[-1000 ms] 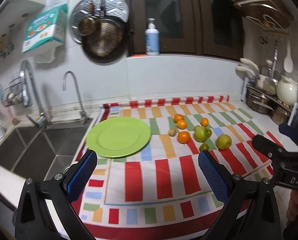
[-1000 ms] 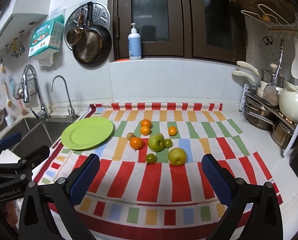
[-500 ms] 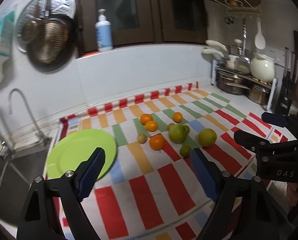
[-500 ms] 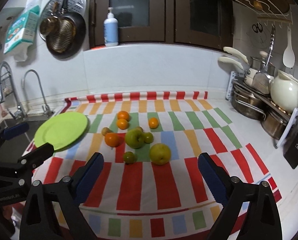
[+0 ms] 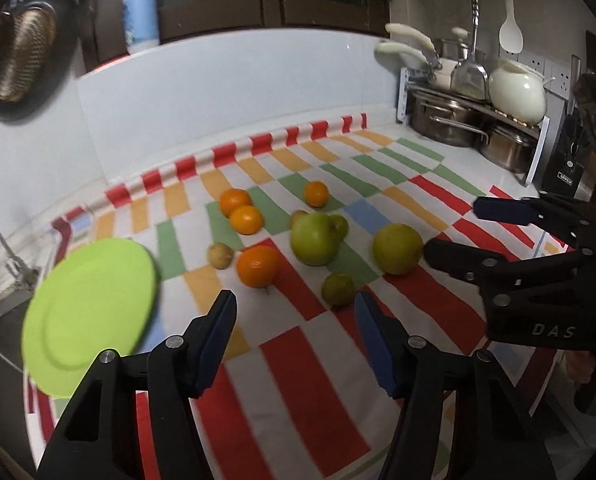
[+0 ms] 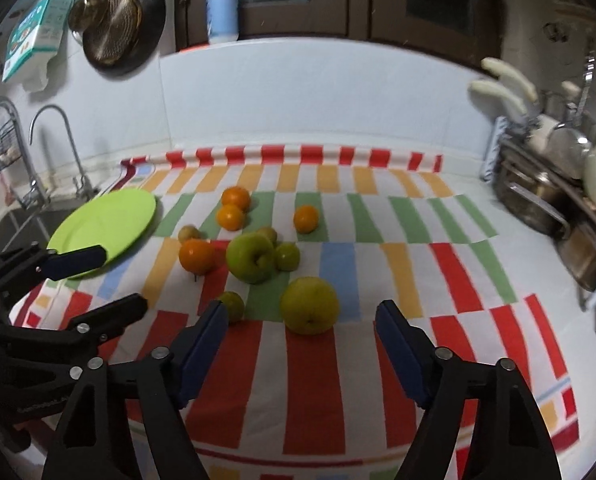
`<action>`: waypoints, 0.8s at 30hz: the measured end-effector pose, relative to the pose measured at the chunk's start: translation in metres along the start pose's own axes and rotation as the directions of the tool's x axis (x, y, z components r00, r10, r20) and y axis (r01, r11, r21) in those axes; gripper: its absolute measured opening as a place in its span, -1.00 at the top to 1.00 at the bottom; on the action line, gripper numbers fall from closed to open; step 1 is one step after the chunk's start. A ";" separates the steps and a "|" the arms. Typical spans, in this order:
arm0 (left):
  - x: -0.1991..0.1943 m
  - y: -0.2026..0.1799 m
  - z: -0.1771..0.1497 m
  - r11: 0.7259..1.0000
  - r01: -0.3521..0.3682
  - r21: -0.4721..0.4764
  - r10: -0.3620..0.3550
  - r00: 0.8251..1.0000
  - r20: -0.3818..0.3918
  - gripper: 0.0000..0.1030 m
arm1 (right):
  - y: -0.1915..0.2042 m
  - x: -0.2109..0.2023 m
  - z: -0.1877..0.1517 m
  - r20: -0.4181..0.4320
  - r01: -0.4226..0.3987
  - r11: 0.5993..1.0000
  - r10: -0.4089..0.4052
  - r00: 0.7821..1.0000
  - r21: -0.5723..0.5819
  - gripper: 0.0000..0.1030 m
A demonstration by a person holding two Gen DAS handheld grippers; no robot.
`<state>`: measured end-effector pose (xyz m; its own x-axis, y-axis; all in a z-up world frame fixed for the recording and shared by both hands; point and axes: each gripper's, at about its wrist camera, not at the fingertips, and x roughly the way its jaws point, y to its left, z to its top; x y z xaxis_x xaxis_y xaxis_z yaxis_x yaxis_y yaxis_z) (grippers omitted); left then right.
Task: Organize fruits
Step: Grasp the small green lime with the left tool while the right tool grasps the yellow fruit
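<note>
**Fruit cluster on a striped cloth, both grippers above its near edge**

Landmark: the large green apple, a round, smooth-skinned fruit with a dimpled top, lying near the middle of the cloth. The cloth is flat woven fabric printed in red, orange, green and blue bars on white, spread over a white tabletop.

Fruit. Just left of the apple lies a glossy orange; behind that, a small dull brown fruit. Two more oranges sit touching each other behind the apple, and a fourth behind it to the right. A small green fruit touches the apple's right side. In front of the apple to the right rests a yellow-green apple, matt and slightly speckled; in front to the left, a small green round fruit.

Plate. A round, smooth lime-green plate lies well left of the apple, at the cloth's edge, empty.

Grippers. Each is black plastic with flat blue ribbed pads. The left gripper hangs in front of the apple, fingers closing with nothing between them. The right gripper hangs over the yellow-green apple's near side, fingers likewise closing and not touching it.
</note>
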<state>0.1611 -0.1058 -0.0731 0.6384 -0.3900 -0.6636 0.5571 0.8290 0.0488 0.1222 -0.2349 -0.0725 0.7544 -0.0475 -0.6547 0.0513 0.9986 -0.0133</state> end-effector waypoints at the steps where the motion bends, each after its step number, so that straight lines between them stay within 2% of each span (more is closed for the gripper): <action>1: 0.006 -0.003 0.000 1.000 0.000 0.008 0.000 1.000 -0.007 -0.09 | -0.002 0.005 0.000 -0.006 -0.008 1.000 0.008 1.000 -0.007 -0.48; 7: 0.037 -0.007 -0.001 1.000 0.018 0.020 -0.017 0.998 -0.063 0.17 | -0.011 0.042 -0.001 -0.066 -0.069 0.997 0.067 0.996 -0.030 -0.37; 17: 0.069 -0.016 -0.002 0.995 0.086 0.049 -0.080 0.991 -0.112 0.27 | -0.014 0.075 0.000 -0.127 -0.123 0.991 0.117 0.985 -0.042 -0.27; 22: 0.081 -0.017 -0.001 0.994 0.111 0.020 -0.107 0.985 -0.135 0.34 | -0.019 0.083 0.001 -0.145 -0.138 0.990 0.133 0.981 -0.031 -0.26; 24: 0.086 -0.017 -0.001 0.994 0.112 0.013 -0.109 0.984 -0.142 0.38 | -0.021 0.085 0.000 -0.151 -0.145 0.989 0.139 0.979 -0.029 -0.14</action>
<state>0.2059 -0.1534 -0.1312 0.4916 -0.4171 -0.7644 0.6320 0.7748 -0.0163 0.1858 -0.2599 -0.1278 0.6465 0.0963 -0.7568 -0.0777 0.9952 0.0603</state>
